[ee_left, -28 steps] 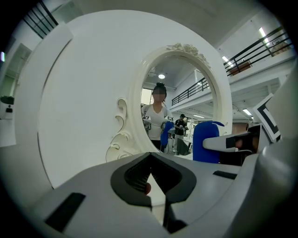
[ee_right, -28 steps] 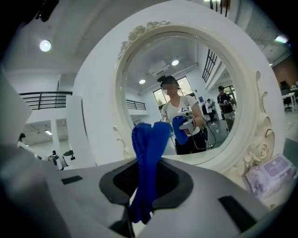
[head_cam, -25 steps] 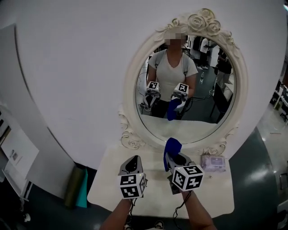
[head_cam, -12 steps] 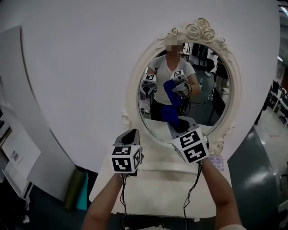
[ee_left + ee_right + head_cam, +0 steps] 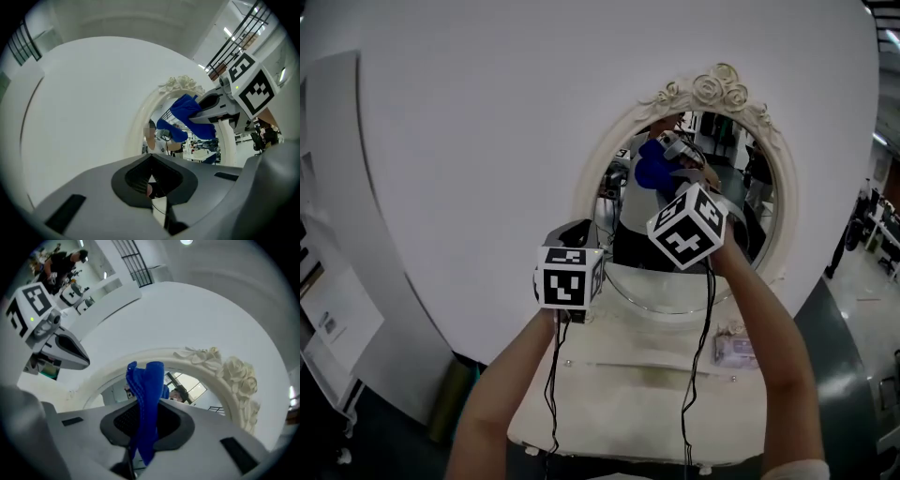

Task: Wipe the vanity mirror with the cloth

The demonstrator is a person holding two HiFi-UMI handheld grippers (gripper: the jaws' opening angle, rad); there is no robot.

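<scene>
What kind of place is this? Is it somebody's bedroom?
Probably not. It looks like a big workroom with a pretend dressing corner: the mirror and table stand by a white panel, and railings rise behind.

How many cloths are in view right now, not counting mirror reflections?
1. The blue cloth is clamped in the right tongs, held up before the upper glass of the vanity mirror. The blue in the glass is its reflection; no other cloth shows.
</scene>
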